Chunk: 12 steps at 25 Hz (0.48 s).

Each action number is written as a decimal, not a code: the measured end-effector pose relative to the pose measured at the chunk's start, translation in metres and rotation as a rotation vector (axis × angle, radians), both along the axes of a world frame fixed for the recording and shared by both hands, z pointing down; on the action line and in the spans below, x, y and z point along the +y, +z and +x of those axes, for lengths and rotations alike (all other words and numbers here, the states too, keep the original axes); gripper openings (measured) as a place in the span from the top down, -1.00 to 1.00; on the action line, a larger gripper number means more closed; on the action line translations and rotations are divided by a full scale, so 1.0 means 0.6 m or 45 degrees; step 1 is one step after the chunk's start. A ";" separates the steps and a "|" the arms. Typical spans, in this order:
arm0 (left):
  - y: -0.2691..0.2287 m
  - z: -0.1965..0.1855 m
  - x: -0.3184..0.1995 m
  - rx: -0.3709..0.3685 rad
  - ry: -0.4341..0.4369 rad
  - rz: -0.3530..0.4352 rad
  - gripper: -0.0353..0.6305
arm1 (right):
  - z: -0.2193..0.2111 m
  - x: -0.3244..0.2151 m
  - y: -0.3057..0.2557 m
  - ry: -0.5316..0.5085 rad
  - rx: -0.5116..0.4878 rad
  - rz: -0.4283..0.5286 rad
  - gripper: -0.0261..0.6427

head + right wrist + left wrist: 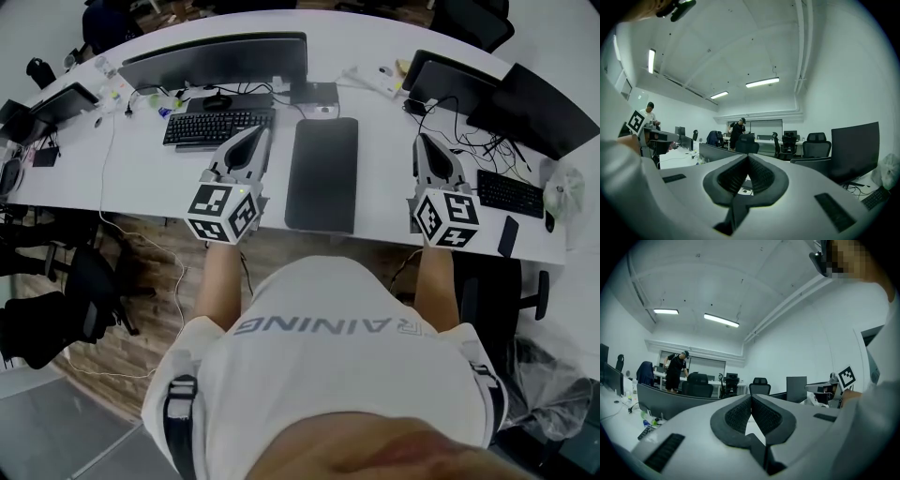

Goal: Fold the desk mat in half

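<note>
A dark desk mat [322, 173] lies flat and unfolded on the white desk [141, 178], in the head view's middle, its long side running away from me. My left gripper [257, 133] hovers just left of the mat, jaws shut and empty. My right gripper [423, 141] is held to the mat's right, a gap away from it, also shut with nothing in it. In the left gripper view the left gripper [751, 397] points level across the room, pads touching at the tip. In the right gripper view the right gripper [748, 157] does the same. Neither gripper view shows the mat.
A black keyboard [217, 127] and monitor [216, 58] stand behind the left gripper. At the right are a laptop [450, 82], another monitor [536, 111], a keyboard [509, 193], cables and a phone [507, 235]. Office chairs [89, 281] stand below the desk edge. A person in black [675, 371] stands far off.
</note>
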<state>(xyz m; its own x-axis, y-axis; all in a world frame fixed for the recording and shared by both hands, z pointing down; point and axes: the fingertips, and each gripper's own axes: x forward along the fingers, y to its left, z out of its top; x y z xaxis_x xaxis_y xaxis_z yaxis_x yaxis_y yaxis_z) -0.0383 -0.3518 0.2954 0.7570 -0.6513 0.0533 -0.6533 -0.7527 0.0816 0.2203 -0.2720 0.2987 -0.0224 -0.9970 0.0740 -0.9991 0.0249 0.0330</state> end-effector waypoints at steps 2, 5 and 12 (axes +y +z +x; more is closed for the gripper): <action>-0.001 0.000 0.002 -0.002 -0.002 0.001 0.81 | -0.004 -0.004 0.003 -0.018 -0.010 -0.007 0.85; 0.002 -0.001 0.003 -0.025 -0.007 0.010 0.81 | -0.009 -0.010 0.006 -0.035 -0.009 -0.014 0.85; 0.011 -0.002 0.000 -0.030 -0.024 -0.001 0.81 | -0.004 -0.017 0.043 -0.040 -0.037 -0.077 0.85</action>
